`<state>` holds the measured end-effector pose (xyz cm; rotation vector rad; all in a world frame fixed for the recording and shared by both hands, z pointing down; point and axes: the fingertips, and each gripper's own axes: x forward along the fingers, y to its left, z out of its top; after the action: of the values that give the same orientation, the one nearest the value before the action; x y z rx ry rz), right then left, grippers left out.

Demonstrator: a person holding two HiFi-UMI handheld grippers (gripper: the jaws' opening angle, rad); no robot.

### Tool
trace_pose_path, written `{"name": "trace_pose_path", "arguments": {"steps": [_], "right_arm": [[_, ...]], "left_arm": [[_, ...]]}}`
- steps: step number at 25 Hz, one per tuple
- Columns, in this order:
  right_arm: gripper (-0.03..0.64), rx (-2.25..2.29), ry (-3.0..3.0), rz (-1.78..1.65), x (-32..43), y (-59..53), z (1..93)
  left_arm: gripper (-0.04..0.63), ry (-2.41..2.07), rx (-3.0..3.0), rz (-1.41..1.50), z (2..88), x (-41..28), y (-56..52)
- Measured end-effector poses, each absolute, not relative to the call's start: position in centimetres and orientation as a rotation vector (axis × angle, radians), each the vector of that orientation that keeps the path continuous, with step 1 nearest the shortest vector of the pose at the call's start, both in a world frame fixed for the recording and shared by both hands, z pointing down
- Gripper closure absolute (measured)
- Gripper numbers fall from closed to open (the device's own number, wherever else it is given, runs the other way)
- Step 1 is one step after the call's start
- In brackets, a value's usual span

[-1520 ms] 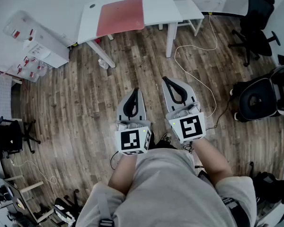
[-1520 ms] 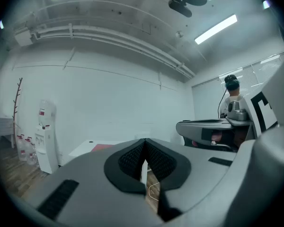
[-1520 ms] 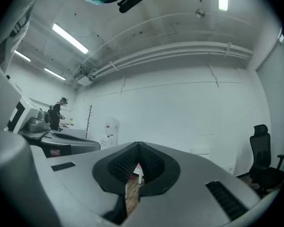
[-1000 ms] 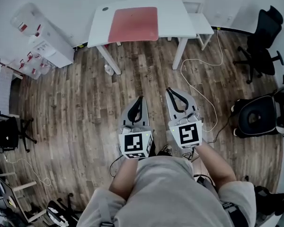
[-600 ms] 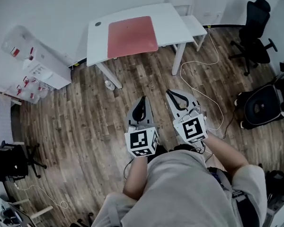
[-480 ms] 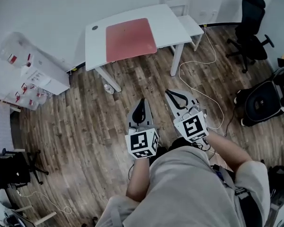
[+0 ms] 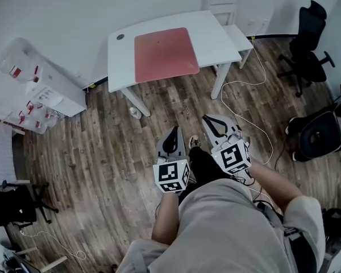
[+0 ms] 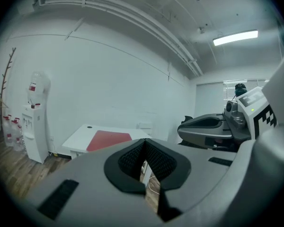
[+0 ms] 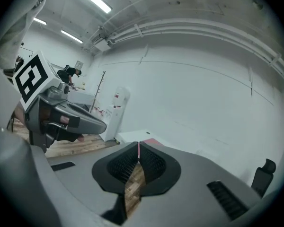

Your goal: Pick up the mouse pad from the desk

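Left gripper (image 7: 173, 131) and right gripper (image 7: 207, 120) — jaws together, empty — point forward.

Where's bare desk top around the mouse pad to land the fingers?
Bare strips: desk right of the mouse pad, out to the edge; and left of it, bare but for a small dark hole. Front margin is thin; the pad fills the middle.

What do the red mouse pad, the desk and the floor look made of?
Mouse pad: matte red, no glare, likely fabric or rubber. Desk: smooth white top, probably laminate or painted board. Floor: wood-grain planks with seams, wood or laminate.
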<state>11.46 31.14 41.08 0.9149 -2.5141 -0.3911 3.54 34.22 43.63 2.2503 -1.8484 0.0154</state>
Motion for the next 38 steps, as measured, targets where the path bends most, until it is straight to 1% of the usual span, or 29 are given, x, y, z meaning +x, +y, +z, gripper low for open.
{"name": "trace_pose_path", "arguments": {"steps": [4,12,19,23,28,32,34,36,38], "right_arm": [[0.575,0.896,-2.516,-0.396,9.5,26.7,41.9],[0.575,0.89,-2.499,-0.326,7.5,16.9,43.8],[0.575,0.868,-2.408,-0.223,7.8,10.2,49.0],[0.575,0.843,-2.363,-0.194,8.1,7.0,52.1],[0.575,0.771,-2.295,-0.189,8.4,4.9,56.7],[0.575,0.745,-2.249,-0.094,7.7,3.0,59.7],[0.574,0.75,-2.228,-0.066,7.4,2.0,60.7],[0.574,0.754,-2.201,-0.07,7.1,0.9,61.8],[0.574,0.736,-2.163,-0.116,6.8,0.2,63.1]], "left_arm": [[0.584,-1.761,2.238,0.03,44.9,1.7,30.3],[0.584,-1.766,2.232,0.212,47.0,-1.9,20.9],[0.584,-1.615,2.11,0.292,52.8,-2.3,14.5],[0.584,-1.594,2.086,0.421,55.9,-2.9,11.2],[0.584,-1.615,2.104,0.65,59.6,-3.6,8.6],[0.584,-1.639,2.082,0.841,63.1,-5.2,7.4],[0.584,-1.627,2.083,0.89,64.6,-5.7,6.9],[0.584,-1.617,2.093,0.942,65.7,-6.5,6.1],[0.584,-1.605,2.101,1.066,67.2,-7.3,5.4]]}}
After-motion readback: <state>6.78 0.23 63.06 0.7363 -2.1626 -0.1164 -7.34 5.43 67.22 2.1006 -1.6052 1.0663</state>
